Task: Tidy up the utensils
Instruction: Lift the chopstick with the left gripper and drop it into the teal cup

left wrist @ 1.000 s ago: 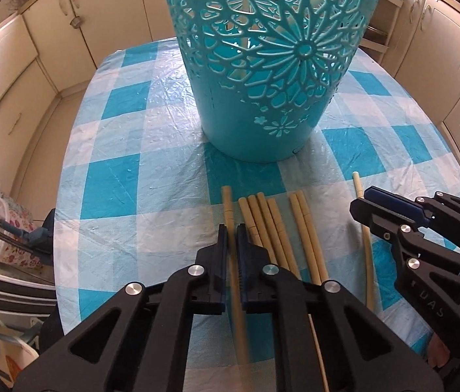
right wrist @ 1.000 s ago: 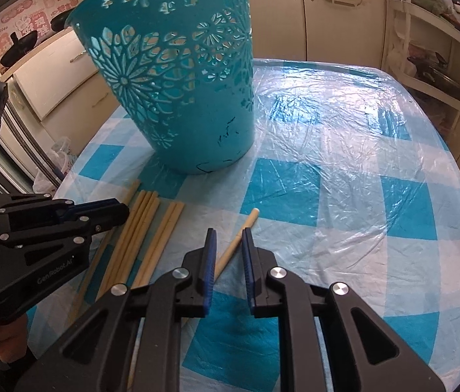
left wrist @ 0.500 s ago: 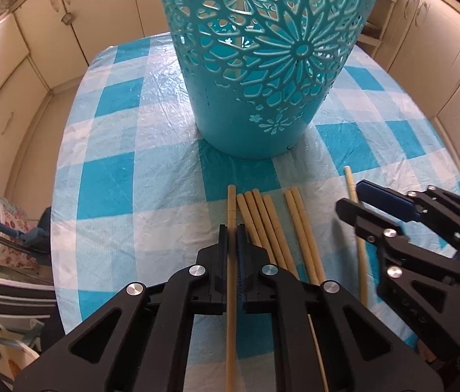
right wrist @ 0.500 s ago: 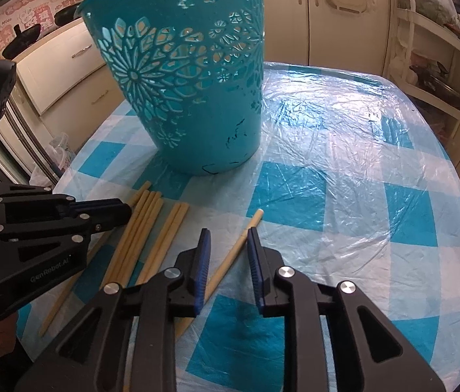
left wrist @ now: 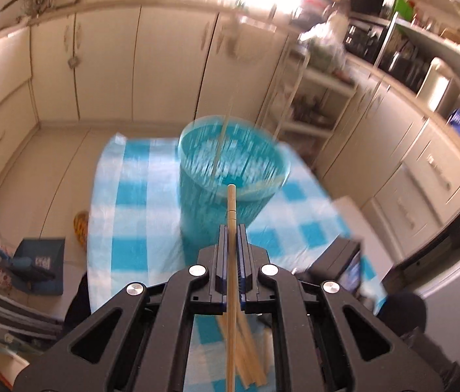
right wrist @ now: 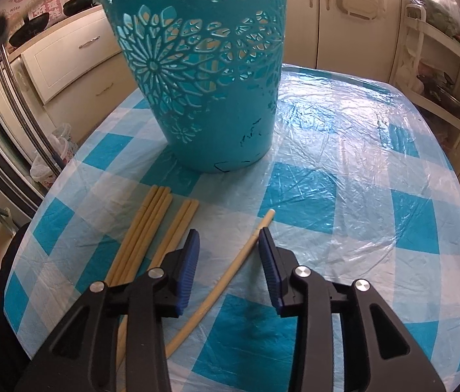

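Observation:
My left gripper point(left wrist: 232, 228) is shut on one bamboo chopstick point(left wrist: 231, 202), held high over the table with its tip pointing toward the teal cut-out basket point(left wrist: 230, 176), which is blurred. Several other chopsticks point(left wrist: 249, 359) show on the cloth below. In the right wrist view, my right gripper point(right wrist: 230, 241) hovers low over the checked tablecloth point(right wrist: 360, 170); its jaws are opening. A single chopstick point(right wrist: 220, 287) lies between them, untouched by the blue pads point(right wrist: 190, 261). A bundle of chopsticks point(right wrist: 151, 225) lies to its left, in front of the basket point(right wrist: 203, 81).
Cream cabinets point(left wrist: 115, 65) ring the room, with an open white shelf rack point(right wrist: 438, 75) behind the table. A plastic bag point(right wrist: 56, 153) and metal bars point(right wrist: 7, 124) stand off the table's left edge. A blue dustpan point(left wrist: 39, 264) lies on the floor.
The left gripper has risen sharply with its chopstick, from table level to above the basket, and has left the right wrist view. The right jaws have spread wider around the lone chopstick.

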